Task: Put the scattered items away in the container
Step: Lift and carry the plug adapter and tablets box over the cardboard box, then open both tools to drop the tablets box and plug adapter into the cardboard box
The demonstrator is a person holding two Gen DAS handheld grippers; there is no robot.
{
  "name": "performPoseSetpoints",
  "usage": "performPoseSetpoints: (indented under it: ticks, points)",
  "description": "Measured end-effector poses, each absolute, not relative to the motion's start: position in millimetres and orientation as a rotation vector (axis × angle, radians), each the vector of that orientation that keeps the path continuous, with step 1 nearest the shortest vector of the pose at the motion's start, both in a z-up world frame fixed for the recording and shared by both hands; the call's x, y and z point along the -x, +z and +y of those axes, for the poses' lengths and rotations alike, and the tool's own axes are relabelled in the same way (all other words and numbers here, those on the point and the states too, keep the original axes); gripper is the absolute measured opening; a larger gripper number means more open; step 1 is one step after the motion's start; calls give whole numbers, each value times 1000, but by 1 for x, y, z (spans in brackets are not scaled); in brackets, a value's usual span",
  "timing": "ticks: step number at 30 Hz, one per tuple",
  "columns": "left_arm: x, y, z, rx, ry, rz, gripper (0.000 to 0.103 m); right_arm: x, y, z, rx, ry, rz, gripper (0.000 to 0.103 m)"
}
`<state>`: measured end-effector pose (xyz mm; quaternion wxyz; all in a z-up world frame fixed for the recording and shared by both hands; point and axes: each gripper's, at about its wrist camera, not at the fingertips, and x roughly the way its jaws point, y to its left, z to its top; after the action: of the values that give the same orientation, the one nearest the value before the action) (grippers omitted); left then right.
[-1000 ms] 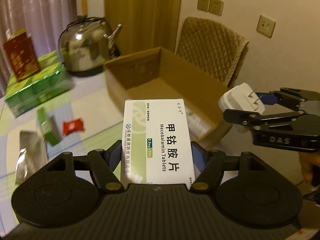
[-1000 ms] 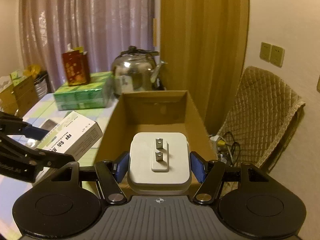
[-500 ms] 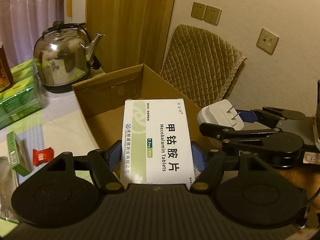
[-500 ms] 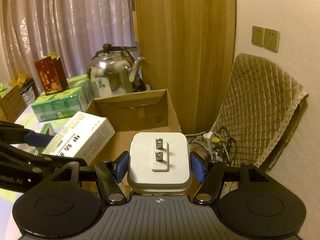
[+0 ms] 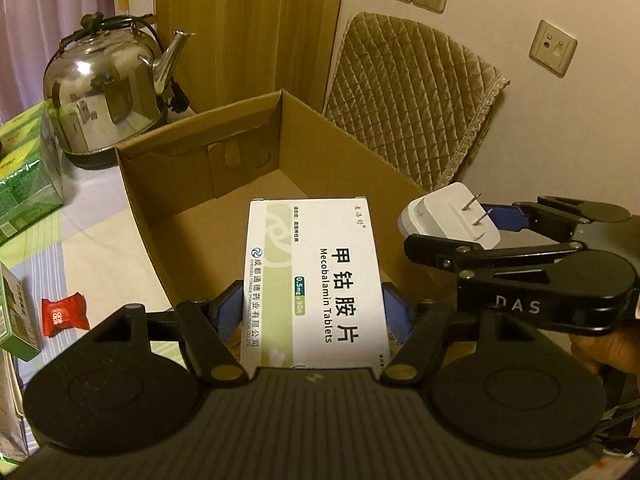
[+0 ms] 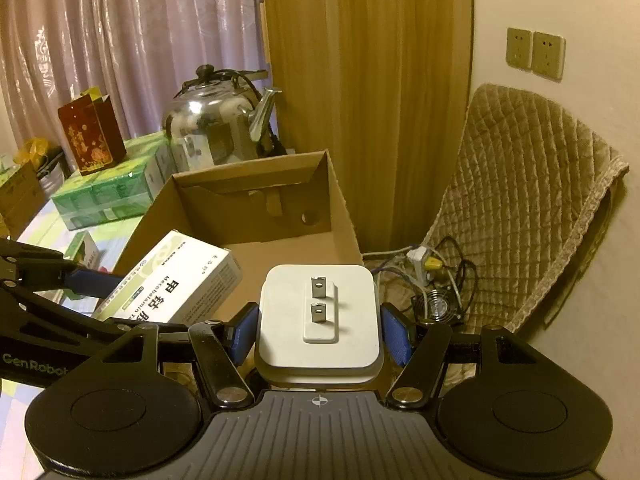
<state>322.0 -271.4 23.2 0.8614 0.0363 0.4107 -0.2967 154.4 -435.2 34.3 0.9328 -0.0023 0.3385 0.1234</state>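
The left gripper (image 5: 314, 312) is clamping a white tablet box (image 5: 316, 276) over the open cardboard box (image 5: 200, 176); the right gripper (image 6: 318, 336) is gripping a white plug adapter (image 6: 318, 316) beside it. Both should be lowered inside before the fingers are opened, one at a time.

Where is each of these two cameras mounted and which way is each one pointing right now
Left wrist: sits on the left gripper, looking along its fingers at the tablet box and into the cardboard box; the right gripper and a hand show at right.
Right wrist: sits on the right gripper, looking over the white charger toward the cardboard box; the left gripper shows at left.
Shared: both items, cardboard box, kettle, quilted chair.
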Motion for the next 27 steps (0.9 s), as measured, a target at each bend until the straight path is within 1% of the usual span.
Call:
performPoseSetpoints:
  ticks: [6, 11, 18, 27]
  points:
    - [-324, 21, -271, -81, -614, 865, 68, -154, 36, -437, 2, 250, 688, 62]
    - [-321, 30, -263, -74, -597, 836, 68, -151, 38, -434, 4, 257, 682, 62]
    - [-310, 42, -241, -66, -576, 796, 68, -151, 36, -421, 8, 287, 692, 62]
    - [-300, 40, -206, -27, -531, 796, 69, -159, 22, -404, 32, 324, 751, 62]
